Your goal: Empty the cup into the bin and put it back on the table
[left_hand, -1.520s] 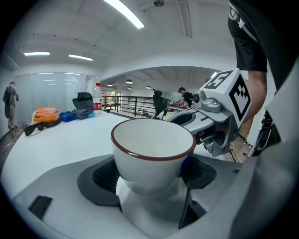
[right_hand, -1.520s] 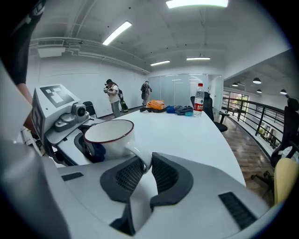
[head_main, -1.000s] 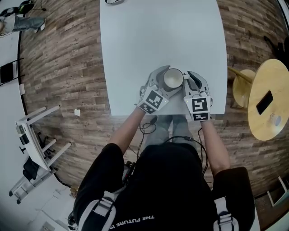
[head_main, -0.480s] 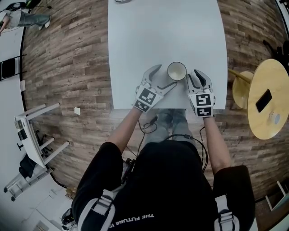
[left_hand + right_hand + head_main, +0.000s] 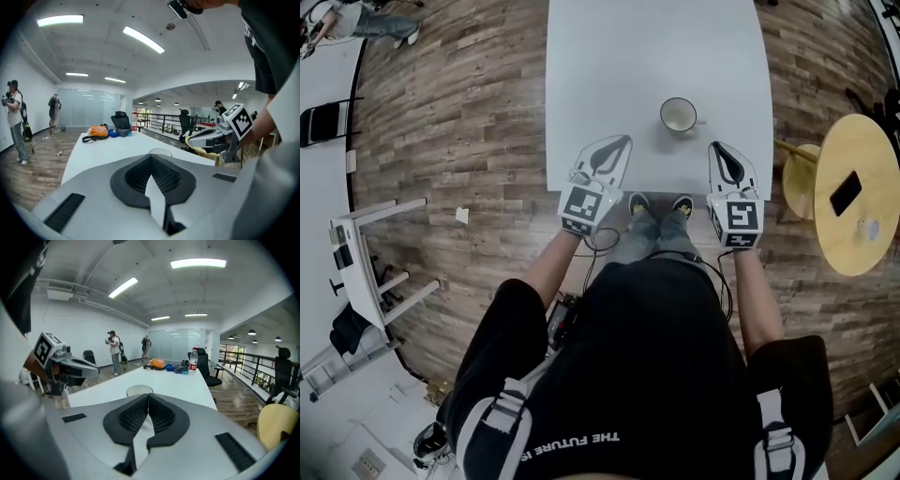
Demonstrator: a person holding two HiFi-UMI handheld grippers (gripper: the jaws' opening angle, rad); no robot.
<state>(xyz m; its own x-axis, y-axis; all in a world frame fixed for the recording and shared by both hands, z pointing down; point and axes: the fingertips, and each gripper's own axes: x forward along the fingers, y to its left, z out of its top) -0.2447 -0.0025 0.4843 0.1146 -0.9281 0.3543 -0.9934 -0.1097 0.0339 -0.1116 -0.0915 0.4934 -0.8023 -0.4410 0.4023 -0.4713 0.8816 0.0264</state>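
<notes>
The white cup [image 5: 679, 114] stands upright and alone on the white table [image 5: 656, 47], its handle to the right. My left gripper [image 5: 614, 142] hovers over the table's near edge, below and left of the cup, shut with nothing in it. My right gripper [image 5: 719, 148] is below and right of the cup; its jaws are closing, tips all but together, with nothing between them. In the left gripper view, only the cup's rim [image 5: 160, 152] shows past the left gripper [image 5: 151, 157]. The right gripper view has the cup [image 5: 139, 390] just beyond the right gripper [image 5: 149, 397].
A round wooden side table [image 5: 853, 239] with a dark phone [image 5: 846, 192] stands to the right, a yellow stool [image 5: 802, 178] beside it. At the table's far end lie an orange bag [image 5: 157, 363] and a bottle [image 5: 192, 361]. People stand far back. No bin is in view.
Both grippers have let go of the cup and drawn back to the table's near edge, jaws now together. The cup stays standing on the table.
</notes>
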